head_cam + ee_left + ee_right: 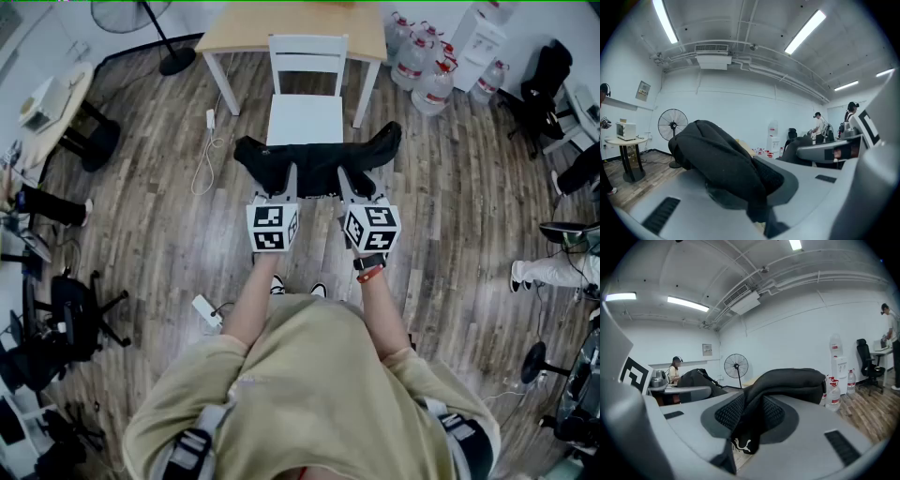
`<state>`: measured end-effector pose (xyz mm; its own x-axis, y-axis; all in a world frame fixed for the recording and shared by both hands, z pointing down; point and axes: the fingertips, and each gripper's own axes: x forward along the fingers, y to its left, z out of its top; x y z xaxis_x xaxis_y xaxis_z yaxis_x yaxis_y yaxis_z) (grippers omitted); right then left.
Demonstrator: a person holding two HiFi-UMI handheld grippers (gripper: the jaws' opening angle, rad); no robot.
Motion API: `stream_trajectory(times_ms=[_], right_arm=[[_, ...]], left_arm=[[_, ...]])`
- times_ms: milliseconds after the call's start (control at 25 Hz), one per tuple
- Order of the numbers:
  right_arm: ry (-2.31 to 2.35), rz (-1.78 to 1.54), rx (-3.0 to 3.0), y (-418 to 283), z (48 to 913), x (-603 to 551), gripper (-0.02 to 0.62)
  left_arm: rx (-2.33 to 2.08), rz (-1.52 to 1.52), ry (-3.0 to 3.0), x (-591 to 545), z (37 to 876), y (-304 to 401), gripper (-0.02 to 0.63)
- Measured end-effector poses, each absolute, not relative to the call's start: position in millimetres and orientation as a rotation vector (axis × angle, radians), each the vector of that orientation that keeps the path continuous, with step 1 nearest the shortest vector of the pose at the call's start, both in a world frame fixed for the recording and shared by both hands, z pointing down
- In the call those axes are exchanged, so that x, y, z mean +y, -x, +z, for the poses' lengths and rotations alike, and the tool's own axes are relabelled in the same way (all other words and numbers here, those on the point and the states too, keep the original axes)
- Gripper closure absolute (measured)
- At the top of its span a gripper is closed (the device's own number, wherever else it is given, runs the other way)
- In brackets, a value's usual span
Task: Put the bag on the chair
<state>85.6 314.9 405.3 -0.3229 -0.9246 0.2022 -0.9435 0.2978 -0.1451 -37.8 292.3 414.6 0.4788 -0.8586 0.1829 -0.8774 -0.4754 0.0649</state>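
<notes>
A black fabric bag (319, 159) hangs stretched between my two grippers, just in front of the white chair (307, 98). The chair's seat is bare and it faces me. My left gripper (285, 180) is shut on the bag's left part, and my right gripper (349, 183) is shut on its right part. In the left gripper view the bag (722, 164) bulges over the left gripper (761, 211), pinched between its jaws. In the right gripper view a fold of the bag (787, 385) with a white logo is clamped in the right gripper (740, 439).
A wooden table (291, 28) stands right behind the chair. Several water bottles (422, 66) are at the back right and a standing fan (164, 37) at the back left. A power strip with its cable (208, 141) lies on the floor left of the chair. People and office chairs are at both sides.
</notes>
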Motion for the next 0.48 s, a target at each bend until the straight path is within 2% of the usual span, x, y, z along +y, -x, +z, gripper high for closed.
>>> stream_trajectory(times_ms=[480], right_arm=[[-1.725,0.465,-2.515,-105,422,327,0.48]], left_arm=[[-1.515,0.244,-2.541,310,427,20,0.554]])
